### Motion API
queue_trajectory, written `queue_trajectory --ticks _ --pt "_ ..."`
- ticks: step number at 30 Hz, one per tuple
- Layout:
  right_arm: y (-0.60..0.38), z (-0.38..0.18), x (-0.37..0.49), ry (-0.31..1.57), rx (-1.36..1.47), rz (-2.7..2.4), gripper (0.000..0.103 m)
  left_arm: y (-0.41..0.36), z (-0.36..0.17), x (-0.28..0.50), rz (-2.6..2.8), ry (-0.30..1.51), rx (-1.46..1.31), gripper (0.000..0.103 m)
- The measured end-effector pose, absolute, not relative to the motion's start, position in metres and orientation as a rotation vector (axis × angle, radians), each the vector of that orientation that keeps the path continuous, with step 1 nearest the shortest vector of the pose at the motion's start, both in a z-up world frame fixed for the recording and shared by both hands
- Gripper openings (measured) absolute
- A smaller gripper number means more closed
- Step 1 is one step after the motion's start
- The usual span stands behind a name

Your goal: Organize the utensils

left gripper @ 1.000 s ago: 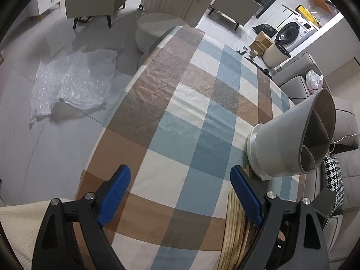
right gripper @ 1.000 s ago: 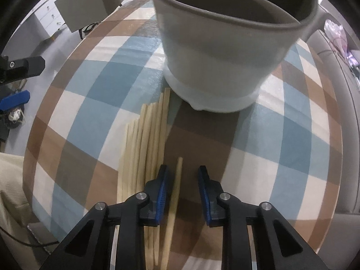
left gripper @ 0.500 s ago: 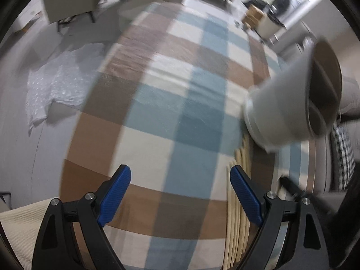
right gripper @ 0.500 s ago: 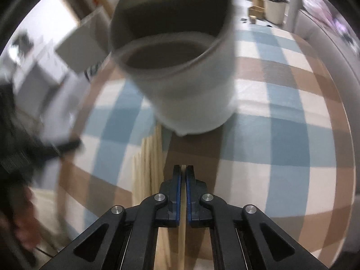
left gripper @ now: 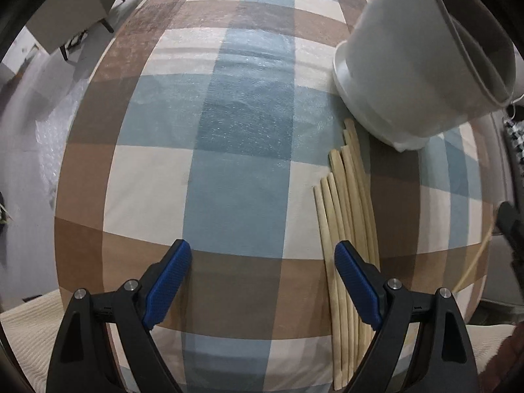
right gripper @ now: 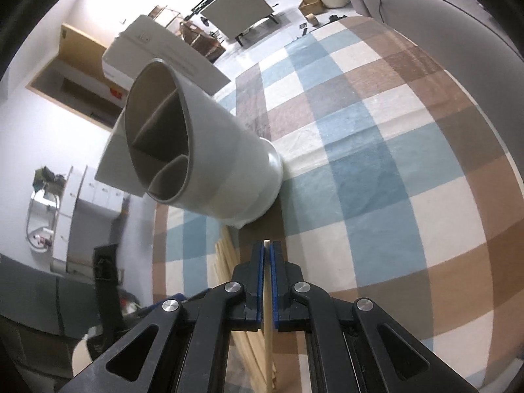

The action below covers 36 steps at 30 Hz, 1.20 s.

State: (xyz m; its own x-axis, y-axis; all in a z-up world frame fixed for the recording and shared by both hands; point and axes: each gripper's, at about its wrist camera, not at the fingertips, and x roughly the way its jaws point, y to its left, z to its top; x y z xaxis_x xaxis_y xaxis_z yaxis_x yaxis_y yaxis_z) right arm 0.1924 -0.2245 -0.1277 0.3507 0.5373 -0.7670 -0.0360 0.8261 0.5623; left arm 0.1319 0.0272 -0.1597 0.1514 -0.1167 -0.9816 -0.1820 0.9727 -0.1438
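Note:
A grey utensil holder (right gripper: pixel 196 154) with inner dividers stands on the checked tablecloth (right gripper: pixel 376 170). My right gripper (right gripper: pixel 267 255) is shut on one pale wooden chopstick (right gripper: pixel 268 344), whose tip pokes out between the blue pads, lifted above the cloth and short of the holder. In the left wrist view the holder (left gripper: pixel 419 65) is at the upper right, and several chopsticks (left gripper: pixel 350 229) lie in a bundle below it. My left gripper (left gripper: pixel 262 271) hangs open over the cloth, its right finger (left gripper: pixel 357 288) over the bundle's edge. The held chopstick (left gripper: pixel 475 262) shows at the right edge.
The tablecloth (left gripper: pixel 229 150) covers a round table whose rim drops to the floor on the left. Chairs (left gripper: pixel 65 16) stand beyond the far left rim. A white cabinet (right gripper: pixel 154 55) and shelves lie behind the holder. A cream knit sleeve (left gripper: pixel 29 327) fills the lower left corner.
My right gripper closed on a single chopstick, lifted it and rolled, so the holder now appears tilted to the left. My left gripper moved lower and right, toward the bundle, staying open.

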Motion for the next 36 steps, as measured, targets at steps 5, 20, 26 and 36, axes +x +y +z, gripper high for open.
queue_trajectory --ticks 5,20,26,36 --pt "-0.237 -0.119 0.190 1.125 0.520 0.393 0.003 0.019 -0.162 0.127 0.095 1.439 -0.174 0.087" --pt "-0.258 -0.106 0.187 1.070 0.554 0.396 0.003 0.009 -0.161 0.117 0.222 1.455 -0.231 0.087" --pt "-0.260 -0.106 0.186 1.063 0.556 0.393 0.003 0.022 -0.161 0.117 0.263 1.472 -0.246 0.085" --pt "-0.258 -0.106 0.185 1.061 0.559 0.389 0.003 0.021 -0.162 0.117 0.253 1.464 -0.278 0.075"
